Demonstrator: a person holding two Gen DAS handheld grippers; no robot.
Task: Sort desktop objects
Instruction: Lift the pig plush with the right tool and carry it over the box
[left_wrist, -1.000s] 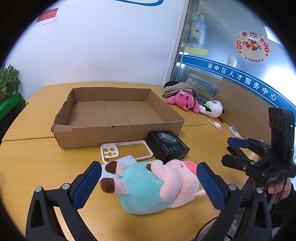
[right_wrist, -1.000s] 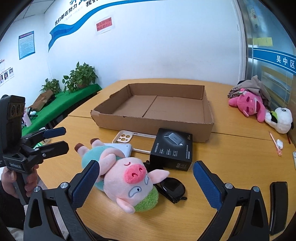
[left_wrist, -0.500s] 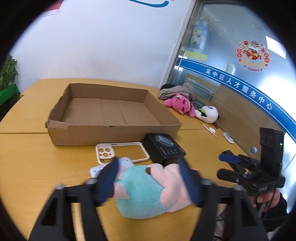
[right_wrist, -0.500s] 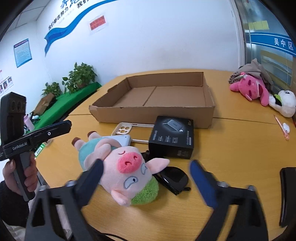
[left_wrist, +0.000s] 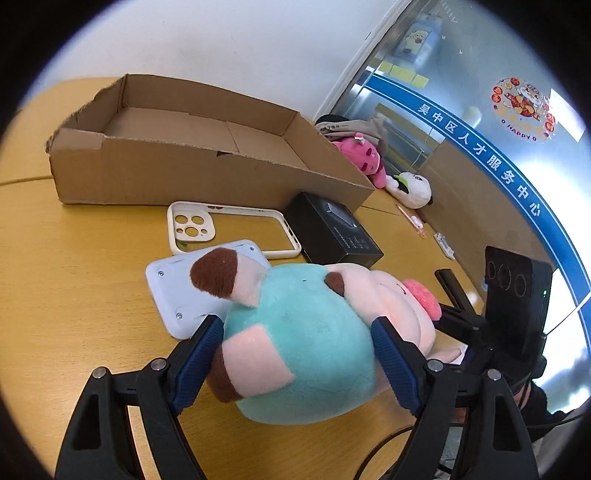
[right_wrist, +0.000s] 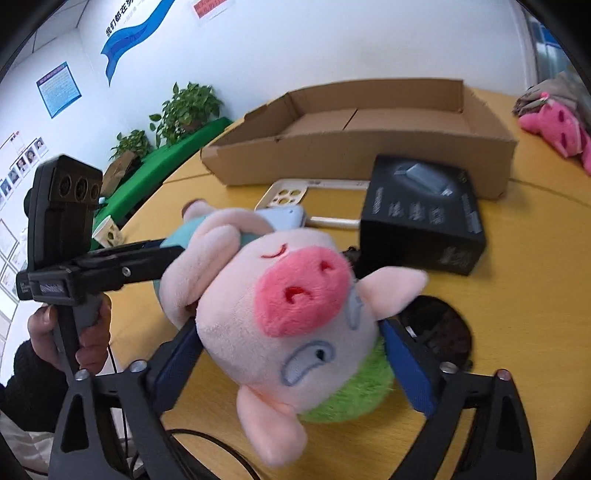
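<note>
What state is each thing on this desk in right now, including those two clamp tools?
Left gripper: closed on the pig's teal body.
Right gripper: closed on the pig's head.
Pig plush toy: clamped at both ends, lying on its side.
Cardboard box: open, nothing visible inside.
Black product box: closed, flat on the table.
Beige phone case: lying flat, no phone in it.
Sunglasses: on the table, partly hidden behind the pig.

my two wrist cameras face each other, both close on the plush pig (left_wrist: 306, 343) (right_wrist: 280, 306), sharing the cardboard box (left_wrist: 207, 177) (right_wrist: 369, 147) behind.
</note>
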